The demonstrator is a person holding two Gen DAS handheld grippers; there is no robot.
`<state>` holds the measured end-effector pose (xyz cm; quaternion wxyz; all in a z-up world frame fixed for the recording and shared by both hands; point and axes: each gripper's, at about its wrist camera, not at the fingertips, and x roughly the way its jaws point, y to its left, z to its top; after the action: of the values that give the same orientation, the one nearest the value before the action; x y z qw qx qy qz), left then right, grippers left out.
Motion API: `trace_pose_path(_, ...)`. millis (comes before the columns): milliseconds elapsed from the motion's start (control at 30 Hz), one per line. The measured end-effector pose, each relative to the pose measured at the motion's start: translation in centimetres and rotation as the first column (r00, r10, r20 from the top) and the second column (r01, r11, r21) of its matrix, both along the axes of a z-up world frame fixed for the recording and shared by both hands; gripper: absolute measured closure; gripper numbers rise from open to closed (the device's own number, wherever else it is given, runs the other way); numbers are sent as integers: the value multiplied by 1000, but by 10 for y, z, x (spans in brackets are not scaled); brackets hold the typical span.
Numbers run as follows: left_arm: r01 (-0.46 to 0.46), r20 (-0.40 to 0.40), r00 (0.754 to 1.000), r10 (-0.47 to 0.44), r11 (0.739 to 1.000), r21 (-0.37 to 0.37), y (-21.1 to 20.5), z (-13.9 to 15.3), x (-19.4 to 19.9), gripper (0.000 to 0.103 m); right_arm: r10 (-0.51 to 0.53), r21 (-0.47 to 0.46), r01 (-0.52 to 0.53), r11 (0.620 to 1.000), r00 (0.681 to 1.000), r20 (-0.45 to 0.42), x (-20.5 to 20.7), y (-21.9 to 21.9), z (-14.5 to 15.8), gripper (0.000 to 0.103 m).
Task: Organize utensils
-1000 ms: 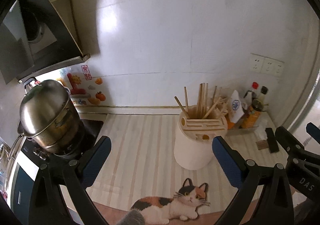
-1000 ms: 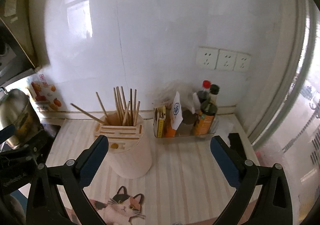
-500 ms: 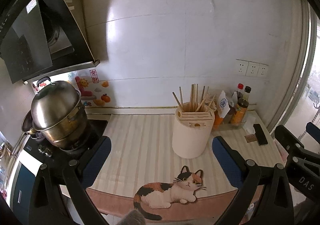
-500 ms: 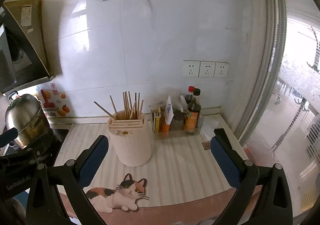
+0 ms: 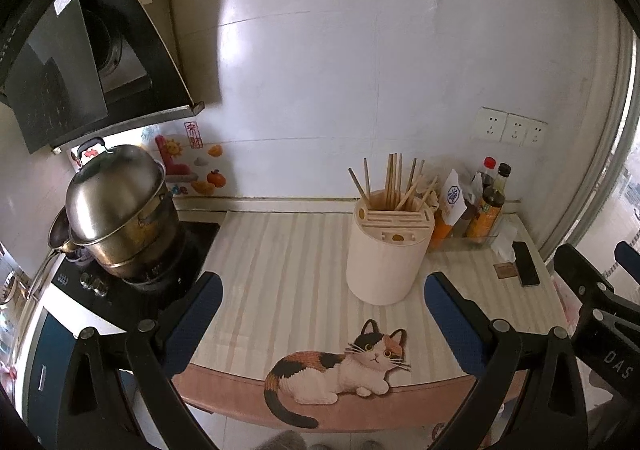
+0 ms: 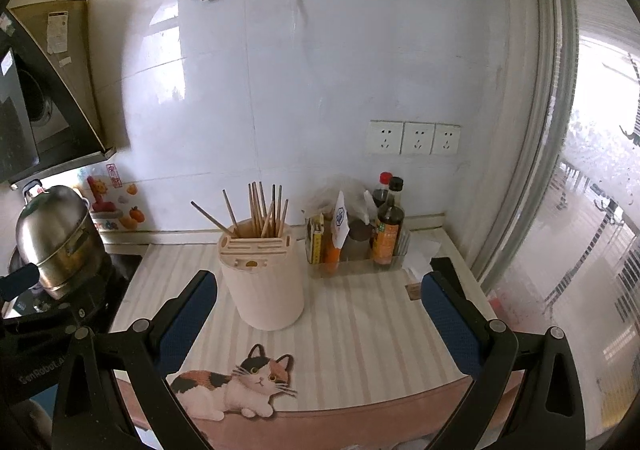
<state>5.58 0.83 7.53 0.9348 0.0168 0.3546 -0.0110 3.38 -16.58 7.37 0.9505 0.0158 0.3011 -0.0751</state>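
Note:
A cream round utensil holder (image 5: pixel 386 254) stands on the striped counter, with several wooden chopsticks (image 5: pixel 394 182) upright in it. It also shows in the right wrist view (image 6: pixel 262 284), chopsticks (image 6: pixel 264 212) fanned out at its back. My left gripper (image 5: pixel 322 290) is open and empty, held back from the counter's front edge, the holder ahead and slightly right. My right gripper (image 6: pixel 318 290) is open and empty, the holder ahead and left of centre. Each gripper's black frame shows at the edge of the other's view.
A steel pot (image 5: pixel 116 210) sits on the stove at left under a black hood (image 5: pixel 80 62). A clear tray of sauce bottles (image 6: pixel 386 230) stands right of the holder. A phone (image 5: pixel 525 268) lies at the right edge. A cat sticker (image 5: pixel 340 366) marks the counter front.
Both grippers have pulled back and up from the counter. The holder looks smaller and the counter's front edge and wall rail have come into view. Both stay open.

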Motion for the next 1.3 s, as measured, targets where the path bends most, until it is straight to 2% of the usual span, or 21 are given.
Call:
trace_pose_path(500, -25, -4, 1000, 25, 1000, 17, -1, 1, 7, 0, 23, 1, -23, 1000, 999, -31, 19, -3, -7, 0)
trace_pose_path(1300, -32, 2, 999, 32, 999, 32, -3, 0, 7, 0, 41, 4, -41, 999, 998, -47, 22, -8, -14, 0)
